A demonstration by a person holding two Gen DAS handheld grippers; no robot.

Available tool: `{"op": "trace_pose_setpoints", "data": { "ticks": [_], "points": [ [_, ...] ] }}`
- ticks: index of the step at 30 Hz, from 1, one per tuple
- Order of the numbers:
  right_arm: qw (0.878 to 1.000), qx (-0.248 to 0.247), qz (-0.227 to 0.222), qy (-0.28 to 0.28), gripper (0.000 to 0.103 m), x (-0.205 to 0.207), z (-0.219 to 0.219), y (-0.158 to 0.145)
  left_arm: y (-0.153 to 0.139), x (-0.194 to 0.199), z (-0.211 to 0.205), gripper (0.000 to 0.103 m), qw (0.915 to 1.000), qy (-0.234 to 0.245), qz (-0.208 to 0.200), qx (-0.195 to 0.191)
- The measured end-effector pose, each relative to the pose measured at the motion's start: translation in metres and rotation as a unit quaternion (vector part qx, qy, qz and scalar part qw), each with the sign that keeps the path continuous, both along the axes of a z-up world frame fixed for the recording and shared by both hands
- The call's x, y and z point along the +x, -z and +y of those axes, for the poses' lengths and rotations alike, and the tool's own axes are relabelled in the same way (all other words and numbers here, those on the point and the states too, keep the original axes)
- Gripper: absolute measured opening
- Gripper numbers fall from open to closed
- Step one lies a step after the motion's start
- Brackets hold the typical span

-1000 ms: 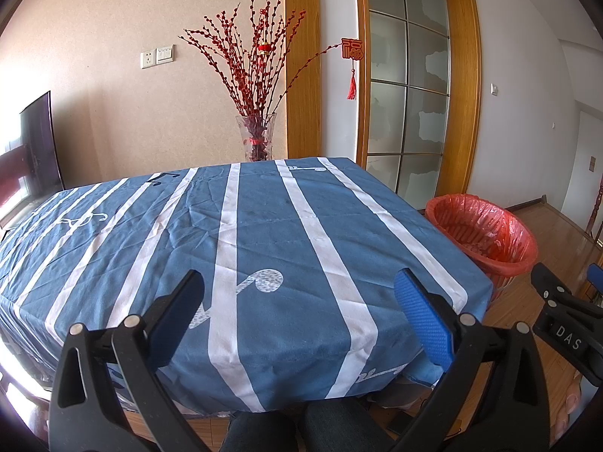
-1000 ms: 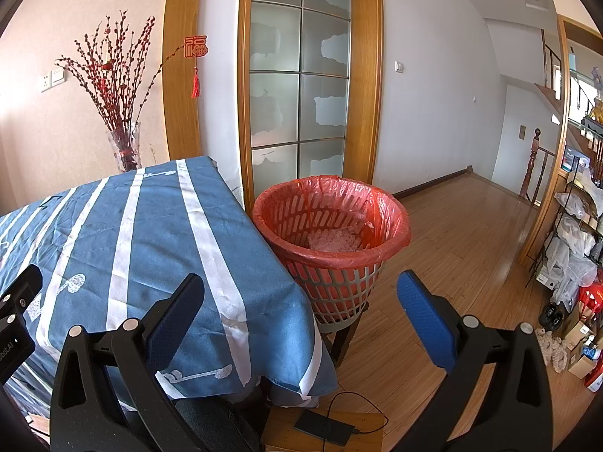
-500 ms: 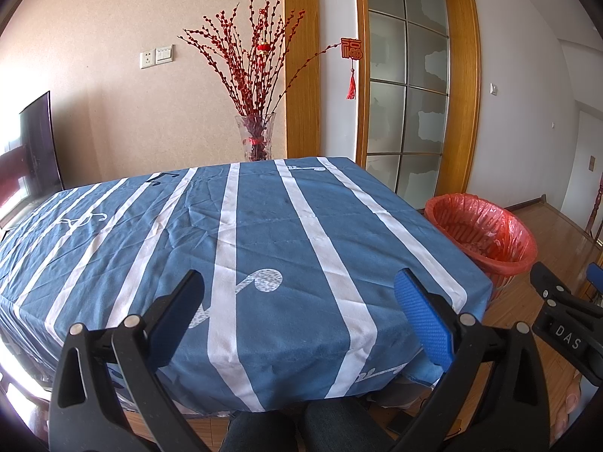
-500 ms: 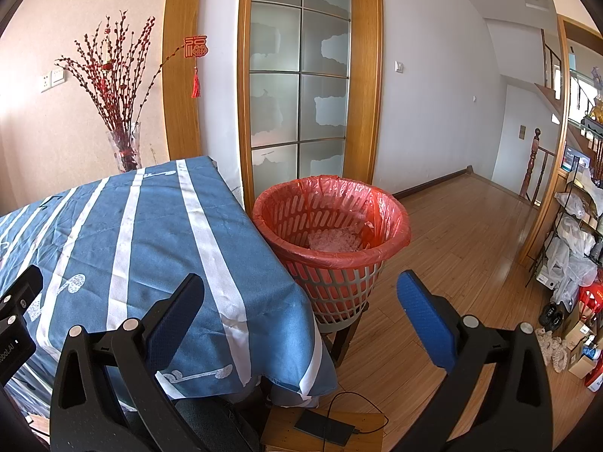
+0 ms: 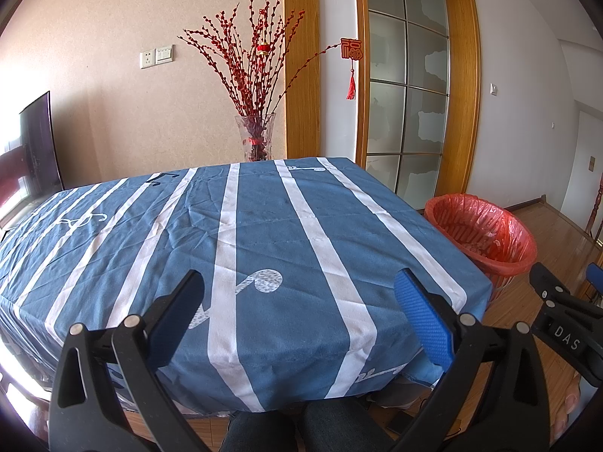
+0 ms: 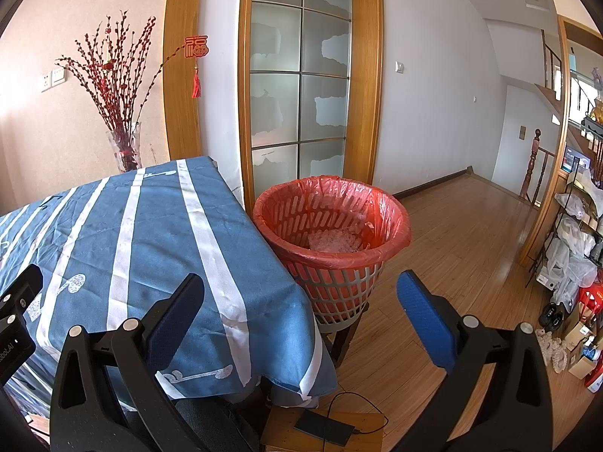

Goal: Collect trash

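Your left gripper (image 5: 299, 310) and right gripper (image 6: 301, 310) gape empty; the round slatted basket (image 6: 339, 286), crinkly red-lined, stands upright, mouth up.

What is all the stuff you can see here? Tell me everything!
tablecloth: one, blue with white stripes, covering the table
bin: one, pale basket with red liner, right of the table, crumpled clear plastic inside
vase: one, clear glass, red twigs, behind the table
red charm: one, hanging from a twig
dark flat device: one, on a wooden board below
left gripper: one, black with blue fingers, open, empty
right gripper: one, same colours, open, empty
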State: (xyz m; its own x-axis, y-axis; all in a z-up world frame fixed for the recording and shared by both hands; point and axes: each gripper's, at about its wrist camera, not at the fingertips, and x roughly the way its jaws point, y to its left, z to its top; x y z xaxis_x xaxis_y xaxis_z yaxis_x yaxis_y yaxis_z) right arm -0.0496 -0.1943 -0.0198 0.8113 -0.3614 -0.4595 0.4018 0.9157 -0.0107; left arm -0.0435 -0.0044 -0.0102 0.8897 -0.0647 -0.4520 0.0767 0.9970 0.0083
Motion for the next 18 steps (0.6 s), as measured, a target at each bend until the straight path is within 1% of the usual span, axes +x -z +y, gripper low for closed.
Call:
{"op": "trace_pose_setpoints", "data": {
  "ticks": [18],
  "points": [
    [1.0, 0.001, 0.001, -0.001, 0.101, -0.0005, 0.0002, -0.0001, -0.0004, 0.0003, -0.0004, 0.099, 1.0, 0.0, 0.001, 0.0]
  ]
}}
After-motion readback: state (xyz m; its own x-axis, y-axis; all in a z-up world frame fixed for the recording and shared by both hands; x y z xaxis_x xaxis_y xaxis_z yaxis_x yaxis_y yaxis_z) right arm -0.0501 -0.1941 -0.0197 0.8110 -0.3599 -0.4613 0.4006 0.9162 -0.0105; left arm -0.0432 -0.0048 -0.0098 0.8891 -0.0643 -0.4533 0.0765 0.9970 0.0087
